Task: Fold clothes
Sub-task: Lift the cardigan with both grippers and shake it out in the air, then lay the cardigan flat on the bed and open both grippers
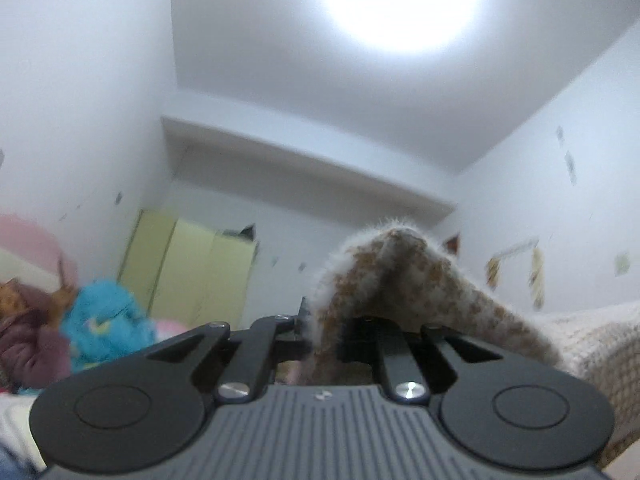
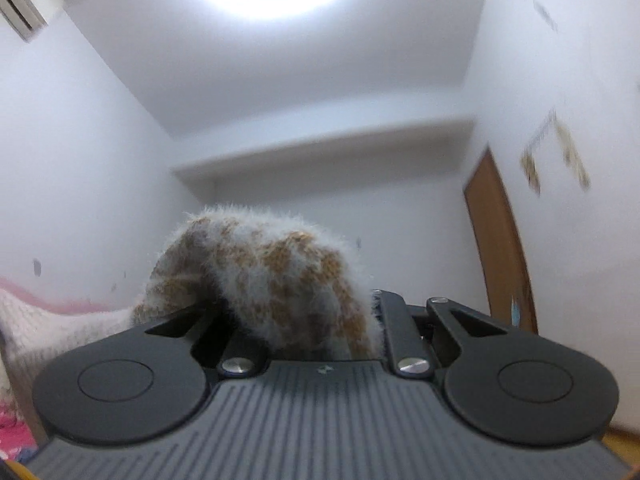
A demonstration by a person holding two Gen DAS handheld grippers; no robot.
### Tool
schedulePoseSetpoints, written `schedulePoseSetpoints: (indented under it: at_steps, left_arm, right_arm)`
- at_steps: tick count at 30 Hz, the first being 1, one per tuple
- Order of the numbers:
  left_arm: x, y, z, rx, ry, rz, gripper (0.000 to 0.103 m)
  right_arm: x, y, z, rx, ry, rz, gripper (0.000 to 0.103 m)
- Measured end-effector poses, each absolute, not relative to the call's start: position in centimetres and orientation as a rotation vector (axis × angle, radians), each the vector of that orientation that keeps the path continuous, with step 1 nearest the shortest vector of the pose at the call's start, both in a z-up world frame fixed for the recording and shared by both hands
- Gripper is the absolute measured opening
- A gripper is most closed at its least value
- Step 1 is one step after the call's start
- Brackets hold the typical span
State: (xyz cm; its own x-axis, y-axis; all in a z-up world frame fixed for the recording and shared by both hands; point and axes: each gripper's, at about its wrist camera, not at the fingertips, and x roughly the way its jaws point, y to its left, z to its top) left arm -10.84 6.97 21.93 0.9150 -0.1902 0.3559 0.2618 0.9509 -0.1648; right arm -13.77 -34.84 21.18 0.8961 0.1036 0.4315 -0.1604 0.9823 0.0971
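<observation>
Left gripper jaws pinched the fuzzy sweater; right gripper jaws pinched the same sweater, both tilted toward the ceiling.

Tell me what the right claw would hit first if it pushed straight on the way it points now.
Beyond the fuzzy sweater it is shut on, the right claw aims upward at the white far wall below the ceiling ledge. Nothing else shows in that line, though the sweater hides part of it and depth is unclear.
</observation>
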Motion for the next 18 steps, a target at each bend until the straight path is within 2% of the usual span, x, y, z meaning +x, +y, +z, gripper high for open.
schedulePoseSetpoints:
  at_steps: [4,8,13,18]
  left_arm:
    - [-12.6,6.5,24.5,-0.21,-0.404,-0.273,0.011]
    - [-13.3,5.6,24.9,-0.202,-0.417,-0.303,0.011]
    - [-12.1,4.7,24.2,-0.213,-0.337,-0.353,0.011]
    - [-7.6,4.2,21.9,-0.201,-0.238,-0.336,0.011]
  right_arm:
    - [-18.2,-35.1,22.9,0.063,-0.582,0.087,0.011]
    - [-20.5,-35.7,22.8,0.02,-0.636,0.045,0.011]
    - [-20.9,-36.9,21.4,0.031,-0.621,0.014,0.011]
    - [-17.5,-37.6,19.8,0.043,-0.567,0.001,0.012]
